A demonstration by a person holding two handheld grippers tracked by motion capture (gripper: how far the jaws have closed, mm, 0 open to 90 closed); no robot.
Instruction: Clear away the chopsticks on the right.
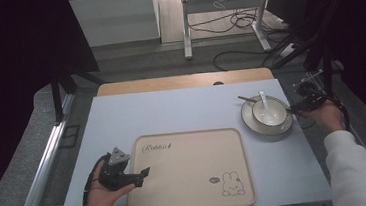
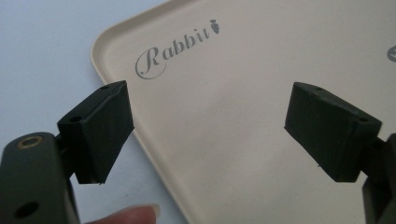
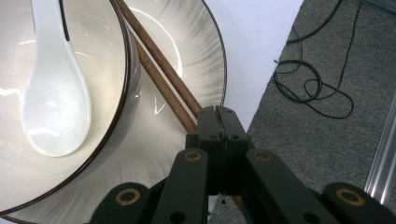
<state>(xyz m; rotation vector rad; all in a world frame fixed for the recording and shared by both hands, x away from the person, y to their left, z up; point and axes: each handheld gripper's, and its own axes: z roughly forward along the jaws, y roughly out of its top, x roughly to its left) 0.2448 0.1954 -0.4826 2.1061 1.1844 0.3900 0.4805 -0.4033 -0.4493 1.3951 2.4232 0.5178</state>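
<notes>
A white bowl [image 1: 267,112] with a white spoon [image 1: 263,101] in it stands on a white plate [image 1: 253,124] at the table's right. Two brown chopsticks [image 3: 161,65] lie across the plate's rim beside the bowl. My right gripper [image 1: 294,107] is at the plate's right edge, its jaws pressed together. In the right gripper view [image 3: 217,114] the chopsticks' near ends run under the shut jaws; whether they are pinched I cannot tell. My left gripper [image 1: 145,176] stands open at the left edge of the beige "Rabbit" tray [image 1: 193,182], and nothing lies between its jaws [image 2: 208,135].
The pale blue table [image 1: 181,110] ends just right of the plate. Beyond that edge lies grey carpet with loose cables [image 3: 308,88]. A wooden board [image 1: 184,81] sits along the far edge, with a desk frame and more cables [image 1: 237,23] behind.
</notes>
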